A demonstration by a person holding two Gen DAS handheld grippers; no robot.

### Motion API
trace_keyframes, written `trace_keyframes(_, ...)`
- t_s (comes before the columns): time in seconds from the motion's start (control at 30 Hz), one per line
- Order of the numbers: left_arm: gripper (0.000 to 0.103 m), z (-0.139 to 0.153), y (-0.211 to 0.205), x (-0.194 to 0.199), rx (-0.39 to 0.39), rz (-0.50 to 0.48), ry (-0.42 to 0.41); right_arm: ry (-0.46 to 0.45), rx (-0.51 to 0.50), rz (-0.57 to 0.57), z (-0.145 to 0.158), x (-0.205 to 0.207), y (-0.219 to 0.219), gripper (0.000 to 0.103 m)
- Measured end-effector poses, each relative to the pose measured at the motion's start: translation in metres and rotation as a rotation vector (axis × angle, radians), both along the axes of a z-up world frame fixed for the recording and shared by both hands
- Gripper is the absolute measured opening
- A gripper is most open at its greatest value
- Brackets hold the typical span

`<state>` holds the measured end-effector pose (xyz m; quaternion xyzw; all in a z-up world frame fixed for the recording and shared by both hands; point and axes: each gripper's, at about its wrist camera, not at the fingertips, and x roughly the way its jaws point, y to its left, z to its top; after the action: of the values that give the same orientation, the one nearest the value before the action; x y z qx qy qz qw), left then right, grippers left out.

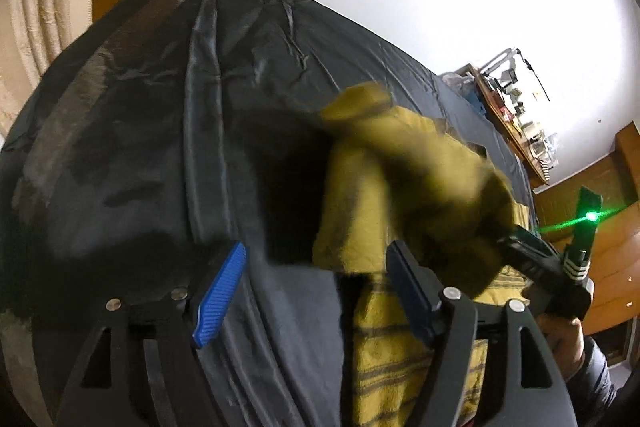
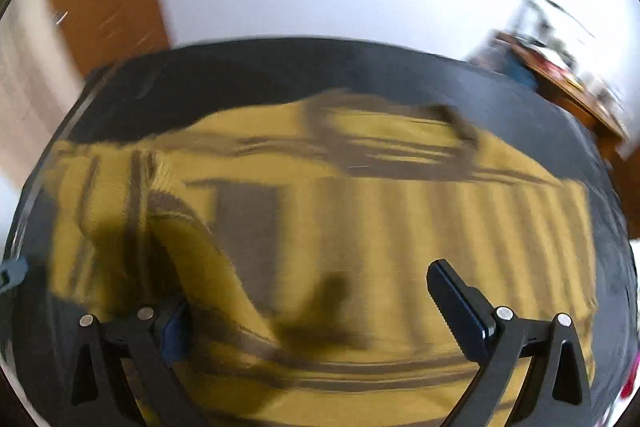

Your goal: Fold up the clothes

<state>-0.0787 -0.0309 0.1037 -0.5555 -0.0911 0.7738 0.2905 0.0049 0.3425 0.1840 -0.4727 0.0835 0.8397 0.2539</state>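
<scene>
A yellow garment with dark stripes lies spread on a dark bedsheet. In the left wrist view a bunched, blurred part of the garment sits raised over the flat striped part. My left gripper is open. Its blue left pad is over bare sheet and its right finger is over the garment's edge, with nothing pinched. My right gripper stands wide open just above the garment. A fold of cloth partly hides its left finger. The picture is blurred.
A hand holds the right tool at the right edge, with a green light on it. A cluttered wooden shelf stands beyond the bed's far end. White wall lies behind, with a curtain and wood panel at the left.
</scene>
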Motion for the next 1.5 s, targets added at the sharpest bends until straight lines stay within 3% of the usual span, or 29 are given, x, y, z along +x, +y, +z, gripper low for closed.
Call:
trace_keyframes(0.1,0.077,0.0,0.012,-0.003,-0.008,-0.031,0.001,-0.045,0.051,-0.071,-0.004,0.02,0.025,0.103)
trace_keyframes(0.27,0.078,0.005,0.035,-0.005,-0.03,-0.091,0.029,0.028,-0.144,-0.132,-0.011,0.059,0.054,0.103)
trace_keyframes(0.4,0.078,0.009,0.051,-0.01,-0.045,-0.119,0.044,0.044,-0.179,-0.187,-0.011,0.081,0.067,0.103)
trace_keyframes(0.6,0.08,0.013,0.064,-0.015,-0.051,-0.127,0.057,0.127,-0.313,-0.072,-0.01,0.099,0.067,0.103)
trace_keyframes(0.77,0.08,0.01,0.069,-0.016,-0.068,-0.133,0.043,0.151,-0.308,-0.063,-0.022,0.107,0.073,0.103)
trace_keyframes(0.97,0.08,0.009,0.067,-0.02,-0.091,-0.112,0.05,0.134,-0.214,0.111,-0.023,0.089,0.078,0.103)
trace_keyframes(1.03,0.08,0.007,0.068,-0.023,-0.094,-0.105,0.046,0.099,-0.252,0.161,-0.035,0.079,0.076,0.089)
trace_keyframes(1.07,0.08,0.007,0.068,-0.023,-0.096,-0.103,0.044,0.081,-0.275,0.178,-0.041,0.075,0.075,0.066)
trace_keyframes(1.1,0.08,0.006,0.068,-0.024,-0.098,-0.101,0.044,0.069,-0.27,0.182,-0.045,0.074,0.072,0.056)
trace_keyframes(1.13,0.08,0.006,0.069,-0.025,-0.1,-0.1,0.044,0.061,-0.265,0.186,-0.048,0.073,0.069,0.051)
trace_keyframes(1.17,0.08,0.006,0.069,-0.025,-0.102,-0.1,0.046,0.067,-0.262,0.194,-0.047,0.074,0.065,0.036)
trace_keyframes(1.27,0.08,0.008,0.071,-0.029,-0.108,-0.098,0.056,0.083,-0.297,0.182,-0.038,0.079,0.061,0.014)
trace_keyframes(1.37,0.08,0.011,0.073,-0.035,-0.112,-0.092,0.07,0.142,-0.285,0.167,-0.011,0.087,0.06,0.009)
trace_keyframes(1.5,0.08,0.016,0.083,-0.045,-0.123,-0.091,0.101,0.245,-0.181,0.107,0.037,0.099,0.074,0.006)
